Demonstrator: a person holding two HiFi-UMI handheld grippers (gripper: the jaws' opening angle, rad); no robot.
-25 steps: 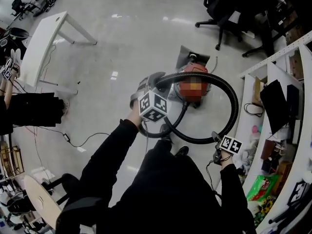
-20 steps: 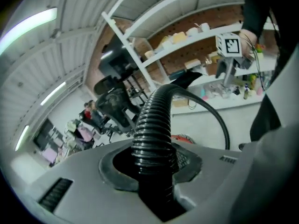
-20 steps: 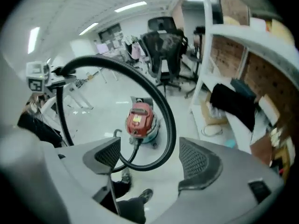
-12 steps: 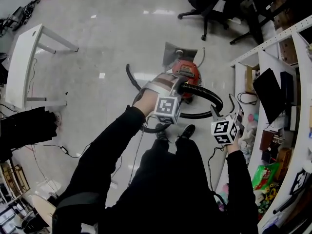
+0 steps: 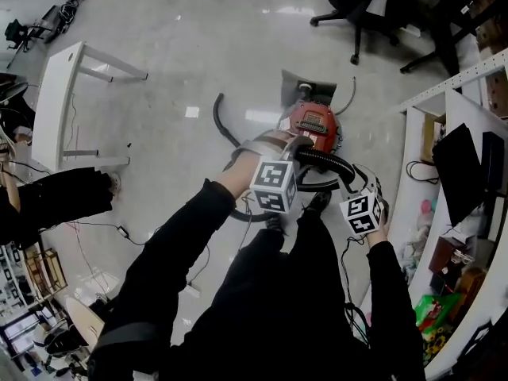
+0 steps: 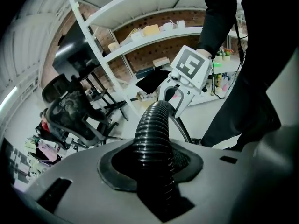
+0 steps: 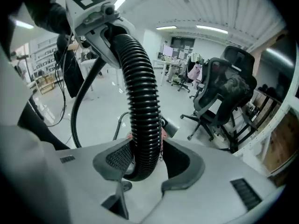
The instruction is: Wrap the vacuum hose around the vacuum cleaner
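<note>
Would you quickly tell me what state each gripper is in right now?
Left gripper: closed on the vacuum hose.
Right gripper: jaws have just been closing and are pressed on the same hose between them.

Bright even indoor light, ceiling strips (image 7: 210,28) mirrored as glare on glossy floor (image 5: 262,116), fisheye bending, dark vignetted corners

one red canister vacuum cleaner (image 5: 311,121). one black ribbed plastic vacuum hose (image 5: 325,161). one white rectangular table (image 5: 55,94). two black wheeled office chairs (image 5: 349,10) (image 5: 444,30). one white open shelving unit (image 5: 425,133). one black flat panel (image 5: 456,157) leaning in the shelving. two black-sleeved arms, the left arm (image 5: 182,244) and the right arm (image 5: 389,292).
</note>
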